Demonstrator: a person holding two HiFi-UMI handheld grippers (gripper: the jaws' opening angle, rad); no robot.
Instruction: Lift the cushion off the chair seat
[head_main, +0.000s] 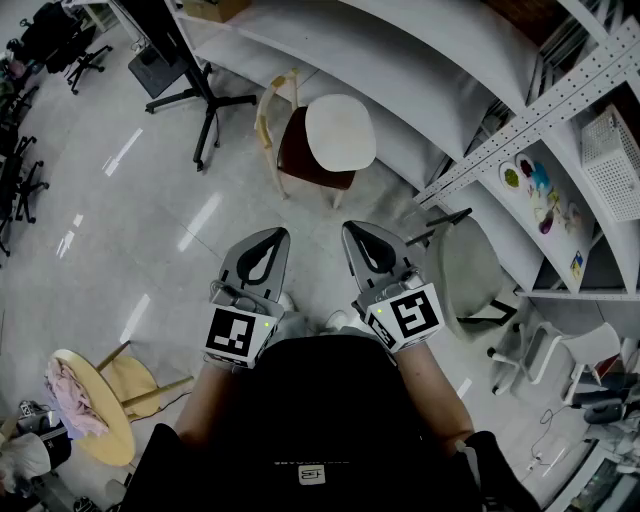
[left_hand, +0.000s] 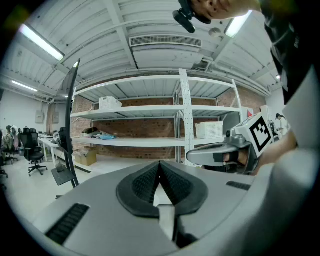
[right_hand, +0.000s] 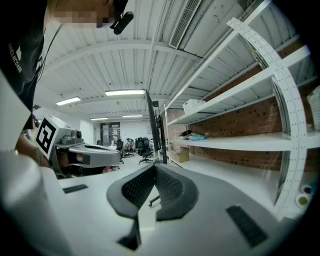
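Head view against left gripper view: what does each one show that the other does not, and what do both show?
Only the head view shows the chair with the white cushion on its seat, ahead of both grippers. Only the left gripper view shows the ceiling lights and the ceiling vent. Both show the white shelving, the left gripper and the right gripper, each with jaws together and empty.

A glossy pale floor (head_main: 150, 230) spreads below me under ceiling strip lights (left_hand: 42, 42). White metal shelving (left_hand: 150, 111) lines a brick wall (left_hand: 140, 127) to my right, black office chairs (left_hand: 34, 152) cluster far off, and a black stand (head_main: 205, 97) rises nearer.
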